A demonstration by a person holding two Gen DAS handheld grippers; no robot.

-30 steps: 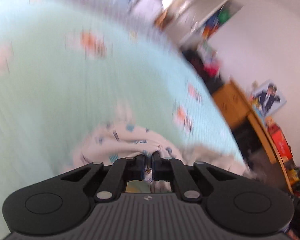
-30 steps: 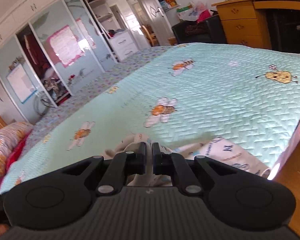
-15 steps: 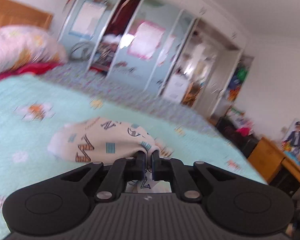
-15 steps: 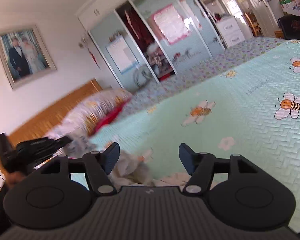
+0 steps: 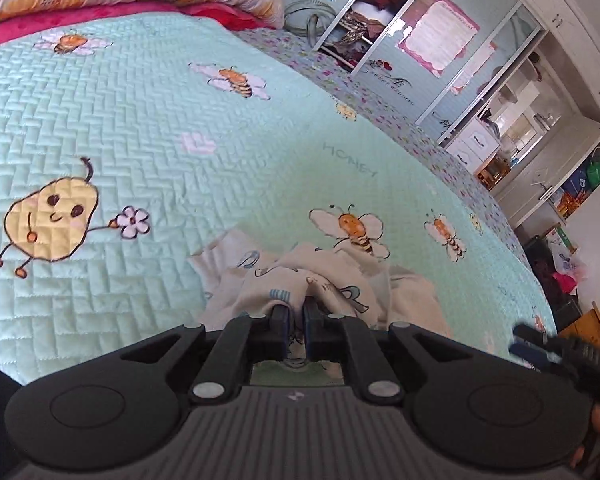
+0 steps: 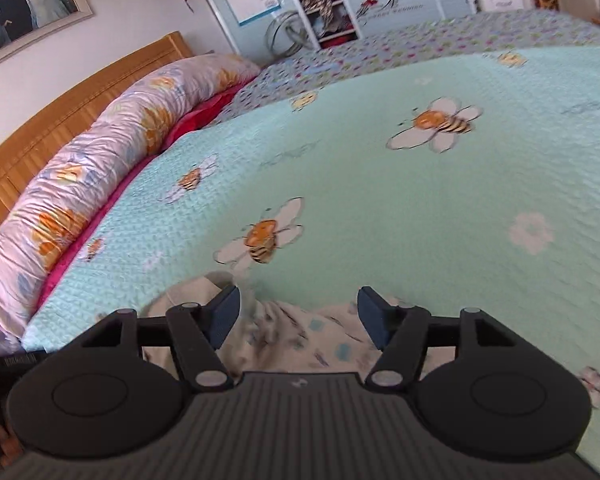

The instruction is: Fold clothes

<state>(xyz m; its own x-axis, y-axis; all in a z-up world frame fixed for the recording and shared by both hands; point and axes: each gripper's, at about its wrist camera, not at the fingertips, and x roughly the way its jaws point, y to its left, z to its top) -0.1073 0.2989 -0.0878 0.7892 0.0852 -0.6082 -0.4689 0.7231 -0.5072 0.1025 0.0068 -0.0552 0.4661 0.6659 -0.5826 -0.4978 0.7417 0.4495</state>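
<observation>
Overall: mint bee-print quilt (image 5: 148, 128), wooden headboard (image 6: 60, 104), mirrored wardrobe (image 5: 440, 52).

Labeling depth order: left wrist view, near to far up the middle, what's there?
Left claw → printed garment → bee print → "HONEY" lettering → floral sheet border → wardrobe doors.

Cream printed garment (image 5: 320, 280); mint quilt (image 5: 180, 120) (bee motifs).

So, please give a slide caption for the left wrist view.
Left gripper shut on a printed cream garment over the bee-patterned bedspread.
</observation>
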